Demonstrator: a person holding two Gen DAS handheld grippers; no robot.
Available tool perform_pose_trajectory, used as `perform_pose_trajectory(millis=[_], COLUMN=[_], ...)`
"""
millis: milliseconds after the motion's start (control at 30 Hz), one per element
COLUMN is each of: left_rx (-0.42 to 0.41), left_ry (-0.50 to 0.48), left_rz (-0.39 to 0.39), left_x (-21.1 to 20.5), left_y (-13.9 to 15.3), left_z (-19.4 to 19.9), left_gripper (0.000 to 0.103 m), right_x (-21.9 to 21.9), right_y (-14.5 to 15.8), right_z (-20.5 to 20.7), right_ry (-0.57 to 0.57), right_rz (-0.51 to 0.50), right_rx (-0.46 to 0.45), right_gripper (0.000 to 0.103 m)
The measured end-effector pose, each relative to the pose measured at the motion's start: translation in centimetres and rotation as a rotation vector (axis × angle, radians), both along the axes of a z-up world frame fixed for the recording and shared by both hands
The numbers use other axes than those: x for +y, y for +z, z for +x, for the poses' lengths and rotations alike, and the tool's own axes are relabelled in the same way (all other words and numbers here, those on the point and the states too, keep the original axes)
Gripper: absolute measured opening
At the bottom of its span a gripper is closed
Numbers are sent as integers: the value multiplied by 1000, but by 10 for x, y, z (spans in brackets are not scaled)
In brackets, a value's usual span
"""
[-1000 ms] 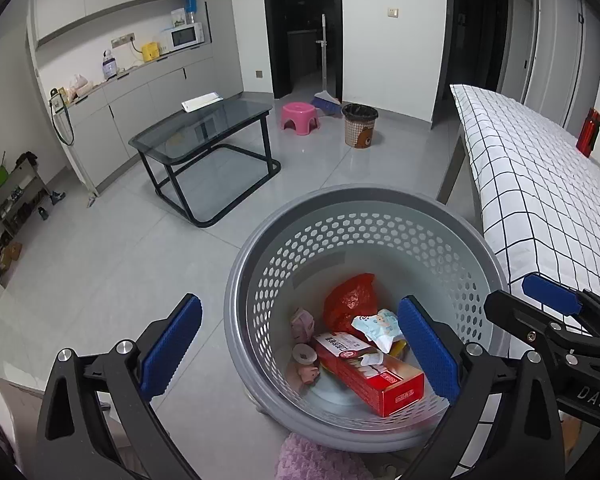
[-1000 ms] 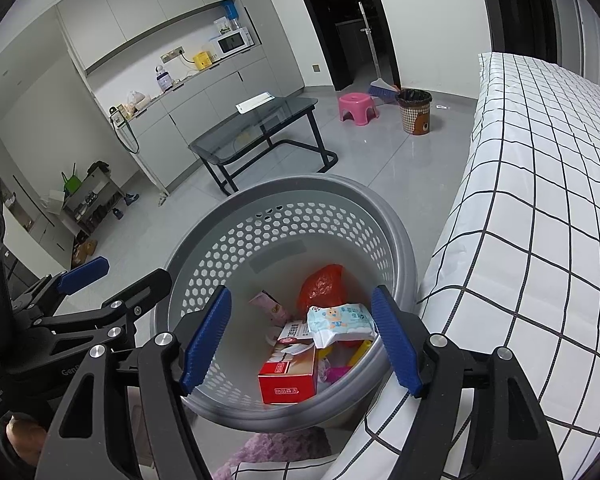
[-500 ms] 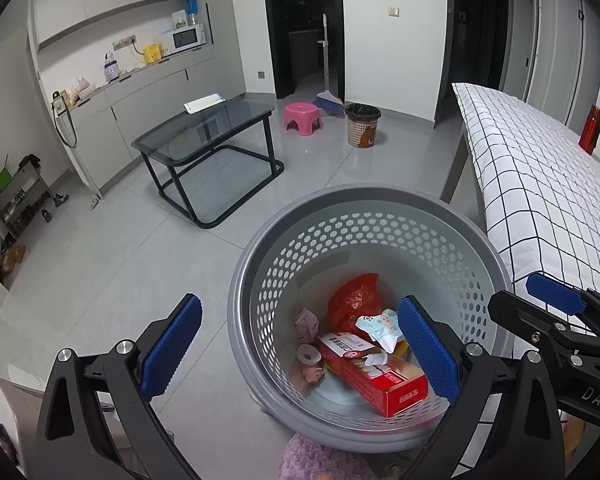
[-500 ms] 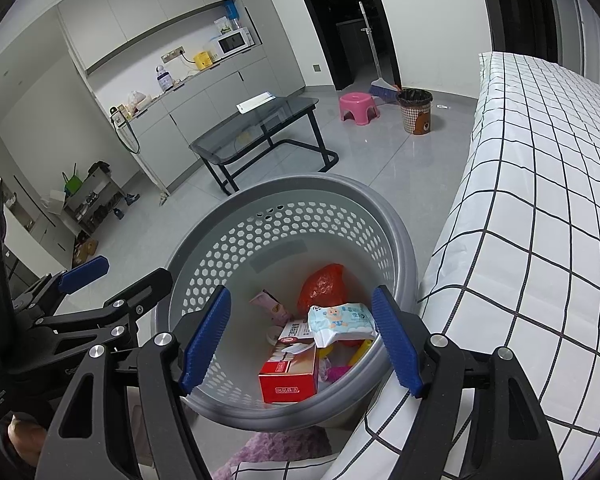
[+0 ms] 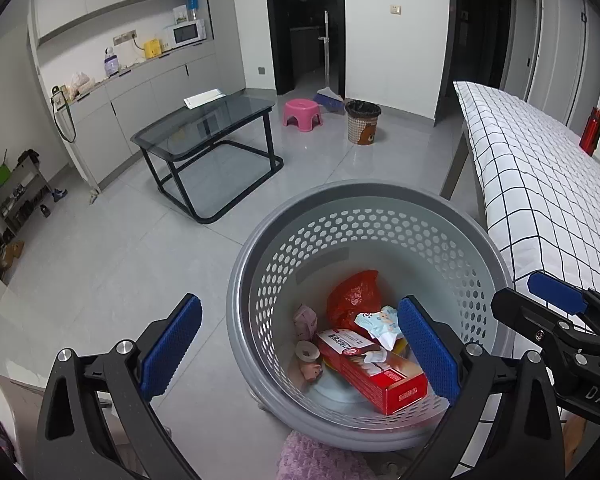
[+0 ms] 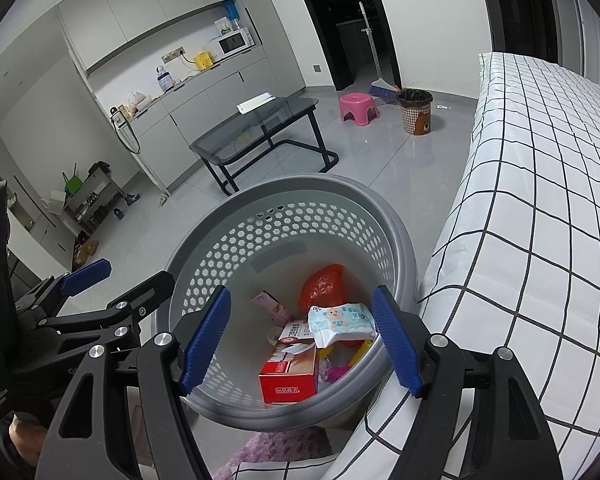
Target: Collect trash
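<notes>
Left gripper (image 5: 298, 354): jaws spread wide, nothing between them, hovering above the near-left rim of the basket (image 5: 260, 264). Right gripper (image 6: 300, 340): jaws likewise apart and empty, poised over the basket's near side beside the bed (image 6: 540, 208).

The trash lies in the bottom of the grey perforated basket, which stands on the floor (image 5: 120, 248) just beside the bed. Contents observed:

- Red carton (image 5: 374, 370), lying on its side, one end flap open. Judged light and fairly stiff, but likely to crush if pinched across the broad faces; best taken across the narrow sides near the closed end.
- Wipes pack (image 6: 342, 320), resting on the carton. Soft, slick film; judged liable to slip. A firm pinch at mid-body is advisable.
- Red plastic bag (image 5: 354, 296), crumpled against the far wall. Very light and limp; take hold of a bunched fold.
- Pink packet (image 6: 270, 304) and a small tape roll (image 5: 307, 351) on the left of the basket floor. Small, light; the roll may spin away under a poor pinch.
- Yellow item, mostly hidden under the wipes pack; not identifiable.

Basket itself: judged a light, semi-rigid plastic. The thick rolled rim is the sound place to grip, one gripper at each side, since a single hold may tip the load.

A lined bin (image 5: 363, 122) stands well apart, across the floor near the doorway.
</notes>
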State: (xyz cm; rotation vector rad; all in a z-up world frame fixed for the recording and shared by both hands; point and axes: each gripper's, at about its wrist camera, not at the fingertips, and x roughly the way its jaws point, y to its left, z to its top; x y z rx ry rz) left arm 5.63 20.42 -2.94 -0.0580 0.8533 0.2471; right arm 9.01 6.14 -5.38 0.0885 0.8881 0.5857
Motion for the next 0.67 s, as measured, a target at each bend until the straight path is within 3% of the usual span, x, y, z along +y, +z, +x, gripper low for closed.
perform_pose_trajectory(millis=[667], left_rx=[-4], left_ry=[2], left_rz=[-3], left_x=[0], left_y=[3], left_z=[-2], left_gripper=[97], right_x=[0], right_y=[0], right_z=[0], right_ry=[0], right_rz=[1], right_rx=[-2], right_gripper=[70])
